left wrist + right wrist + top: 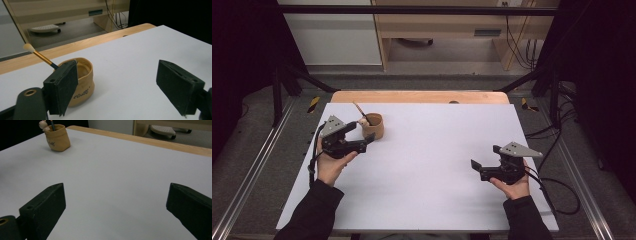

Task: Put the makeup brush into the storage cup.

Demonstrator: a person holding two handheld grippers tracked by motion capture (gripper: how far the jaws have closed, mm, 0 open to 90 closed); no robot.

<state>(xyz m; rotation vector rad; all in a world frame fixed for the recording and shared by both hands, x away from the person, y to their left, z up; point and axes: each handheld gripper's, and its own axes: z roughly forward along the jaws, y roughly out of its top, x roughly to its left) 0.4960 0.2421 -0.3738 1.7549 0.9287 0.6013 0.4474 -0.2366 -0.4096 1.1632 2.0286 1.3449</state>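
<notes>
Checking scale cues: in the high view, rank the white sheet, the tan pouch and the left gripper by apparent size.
1. White sheet, by far the largest.
2. Left gripper.
3. Tan pouch, somewhat smaller than that gripper, though partly overlapped by it.

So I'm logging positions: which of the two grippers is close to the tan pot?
The left gripper, jaws open right beside the tan pot; the right gripper sits far across the table.

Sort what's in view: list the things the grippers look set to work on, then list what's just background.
Likely in play: tan pouch, brush standing in it, left gripper open beside it, right gripper open.

Background: white mat, wooden table edge, cabinet, cables.
</notes>
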